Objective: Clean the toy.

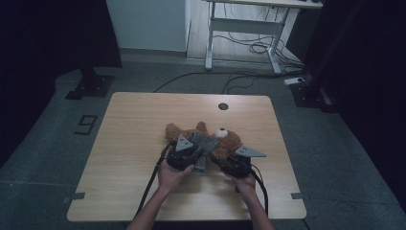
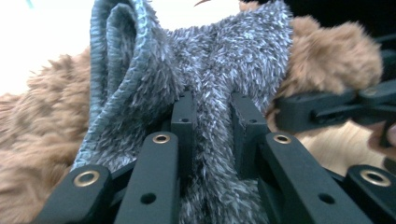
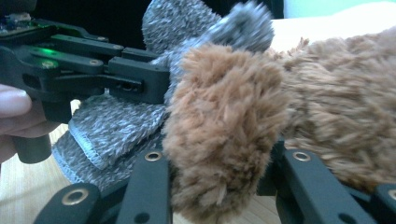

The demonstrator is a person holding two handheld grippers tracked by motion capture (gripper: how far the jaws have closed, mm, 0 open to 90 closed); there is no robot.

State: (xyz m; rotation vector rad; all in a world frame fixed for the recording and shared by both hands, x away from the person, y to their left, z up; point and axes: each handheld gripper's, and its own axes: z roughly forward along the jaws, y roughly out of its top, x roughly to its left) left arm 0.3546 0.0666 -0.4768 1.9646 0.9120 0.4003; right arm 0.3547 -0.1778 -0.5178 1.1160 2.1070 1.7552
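pinching the grey sock [image 2: 210, 93], your left gripper [image 2: 212, 121] stretches it; your right gripper [image 3: 219, 163], at 3 o'clock, clamps the teddy's limb [image 3: 224, 130] (anchoring it).

bear: my grippers and the grey cloth [image 1: 203, 152] cover most of the plush bear [image 1: 229, 142], face unreadable | cloth: top cut off by the left gripper view's edge | my forearms: cut off at the bottom of the high view
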